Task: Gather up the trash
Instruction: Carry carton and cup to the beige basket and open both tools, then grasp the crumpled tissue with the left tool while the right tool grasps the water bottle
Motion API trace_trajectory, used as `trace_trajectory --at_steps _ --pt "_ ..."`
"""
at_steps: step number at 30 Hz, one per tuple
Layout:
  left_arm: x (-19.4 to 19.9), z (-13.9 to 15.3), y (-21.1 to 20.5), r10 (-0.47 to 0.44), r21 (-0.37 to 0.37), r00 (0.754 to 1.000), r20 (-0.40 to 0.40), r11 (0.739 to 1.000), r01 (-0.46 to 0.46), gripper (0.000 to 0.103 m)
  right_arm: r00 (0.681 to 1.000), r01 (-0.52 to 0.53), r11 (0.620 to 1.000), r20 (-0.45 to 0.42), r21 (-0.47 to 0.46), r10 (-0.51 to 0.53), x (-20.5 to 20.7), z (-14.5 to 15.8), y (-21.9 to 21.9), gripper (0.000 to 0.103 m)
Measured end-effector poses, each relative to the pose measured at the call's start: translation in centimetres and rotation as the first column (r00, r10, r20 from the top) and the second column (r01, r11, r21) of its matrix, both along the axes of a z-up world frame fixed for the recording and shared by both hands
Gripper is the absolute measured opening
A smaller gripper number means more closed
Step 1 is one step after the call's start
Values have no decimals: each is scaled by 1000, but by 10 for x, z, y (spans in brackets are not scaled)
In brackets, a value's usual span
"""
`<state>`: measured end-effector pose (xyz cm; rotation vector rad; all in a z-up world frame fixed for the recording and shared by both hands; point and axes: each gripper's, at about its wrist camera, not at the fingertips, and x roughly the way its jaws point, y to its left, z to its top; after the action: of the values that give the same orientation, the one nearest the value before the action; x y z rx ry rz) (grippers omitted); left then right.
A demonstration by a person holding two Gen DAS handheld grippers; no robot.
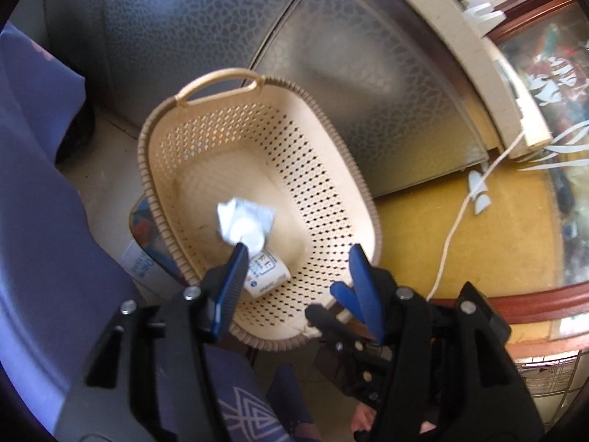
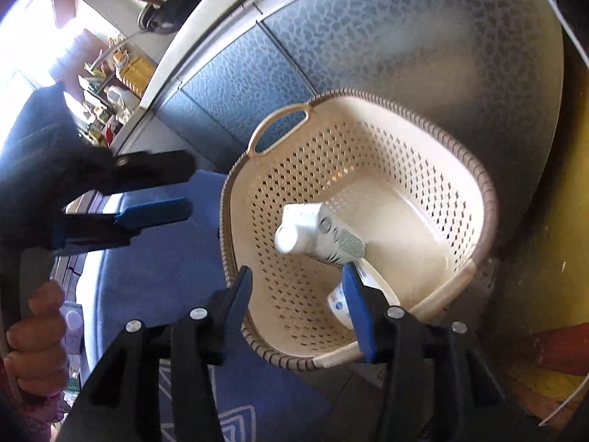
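Left tool point(image 1: 298, 254): its blue-padded fingers are held spread wide above the basket, with nothing gripped between them.
Right tool point(image 2: 298, 276): its fingers are likewise parted and empty, poised over the near rim of the basket; seen from the left wrist, its blue fingertips appear at the basket's near edge.
Crumpled paper point(image 1: 244, 223): a white wad is seen just past the left fingertip, over the basket's floor; whether it rests on the floor cannot be told.
Toothpaste tube point(image 2: 316, 234): a white tube with a flip cap is seen lying tilted inside the basket, atop a small printed white container point(image 2: 340, 304).
Basket point(image 1: 331, 169): a beige perforated plastic basket with a loop handle is set against grey pebble-patterned cabinet doors point(image 1: 371, 84).
Surroundings: a blue cloth point(image 2: 154, 258) lies beside the basket; a white cable point(image 1: 451, 237) runs across the yellow floor point(image 1: 489, 243).
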<state>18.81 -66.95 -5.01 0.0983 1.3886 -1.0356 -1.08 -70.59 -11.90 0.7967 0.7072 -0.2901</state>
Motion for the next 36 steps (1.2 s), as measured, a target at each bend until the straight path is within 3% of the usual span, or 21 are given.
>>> trace_trajectory --at_steps 3,6,9,12,16,20,23,27,30,36 --pt "-11 38 28 -11 -74 999 41 997 15 54 999 20 1000 49 -4 -20 -3 18 5 52" --pt "-30 82 78 -11 -159 990 137 987 33 54 997 27 997 73 -79 -21 -11 42 25 52" --pt "-53 112 137 8 -203 970 243 978 43 54 998 18 995 69 -102 -10 -9 60 49 52" --pt "-69 127 203 43 -211 945 325 977 29 54 991 -68 992 103 -111 79 4 78 75 52" --pt "-61 133 309 140 -221 921 364 973 -61 54 971 -180 973 133 -145 199 13 101 122 52" --pt "-48 137 411 262 -191 876 405 961 -199 55 938 -298 945 142 -133 316 38 112 170 52" --pt "-32 129 467 371 -162 845 385 929 -334 68 914 -375 922 130 -93 385 57 109 208 52" --pt "-22 116 509 443 -170 831 336 897 -409 69 893 -437 899 134 27 429 74 102 251 52" --pt "-15 106 522 456 -169 838 299 890 -424 69 890 -451 886 140 113 435 87 98 273 52" --pt "-20 100 555 467 -201 839 278 883 -424 69 836 -544 836 133 68 533 94 108 342 52"
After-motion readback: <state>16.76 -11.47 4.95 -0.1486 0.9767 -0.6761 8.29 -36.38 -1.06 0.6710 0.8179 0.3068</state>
